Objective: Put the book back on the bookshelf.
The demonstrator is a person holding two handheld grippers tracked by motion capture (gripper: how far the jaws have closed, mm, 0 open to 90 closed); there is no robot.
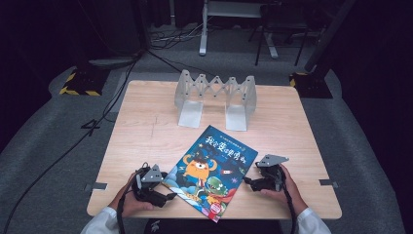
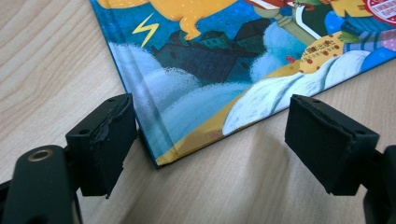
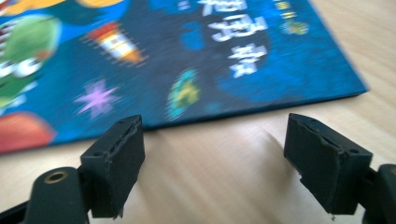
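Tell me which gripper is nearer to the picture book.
Left. The left gripper straddles a corner of the picture book, one pad almost at its edge. The right gripper faces the book's opposite edge across bare table.

Light wooden table (image 1: 146, 126): an expandable grey metal book rack (image 1: 215, 97) stands at its far middle, and a blue illustrated picture book (image 1: 212, 170) lies flat and askew near of the rack, at the near middle, one corner reaching the table's near edge. The left gripper (image 1: 168, 196) sits just left of the book's near-left corner, the right gripper (image 1: 247, 182) just right of the book's right edge, both by the near edge.
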